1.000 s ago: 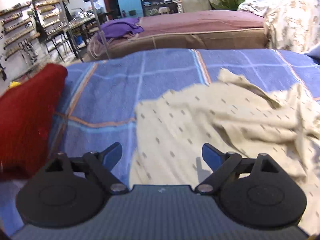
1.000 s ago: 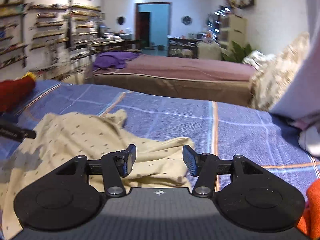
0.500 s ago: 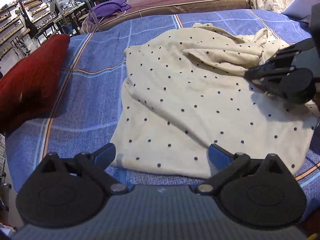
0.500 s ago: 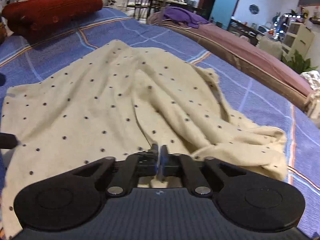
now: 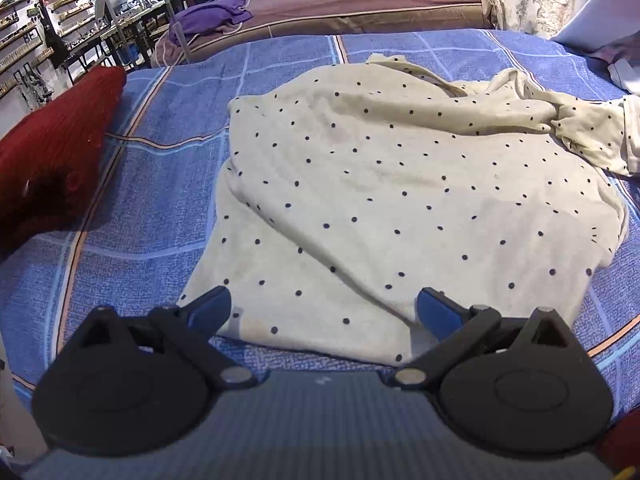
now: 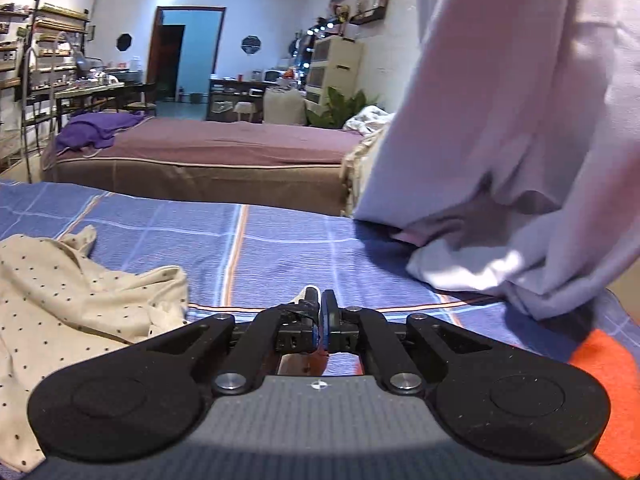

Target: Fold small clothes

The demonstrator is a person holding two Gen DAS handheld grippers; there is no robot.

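- Cloth no longer sits between my right claw (image 6: 320, 308)'s pads: half a second ago they were clamped on the cream dotted garment (image 5: 400, 200), and now that claw looks out over bare blue checked bedspread (image 6: 280, 240), with the garment off to its left.
- Right claw's jaws have just been easing apart from a full pinch; in its view the blue pads stand almost together with only a thin slit between them, and nothing is between them.
- Left view has lost the right claw, which was reaching in over the garment's bunched right side half a second ago.
- Left claw (image 5: 324, 308) is spread wide, wider than a second ago, its two blue pads hanging over the garment's near hem, one at the near left corner, the other further right; neither pad pinches any cloth.
- Garment lies mostly flat on the bedspread, its far right part crumpled into folds.
- Red cushion (image 5: 52, 152) rests at the bed's left edge, apart from the garment.
- Pale lilac cloth (image 6: 520, 140) hangs at the right in the right view.
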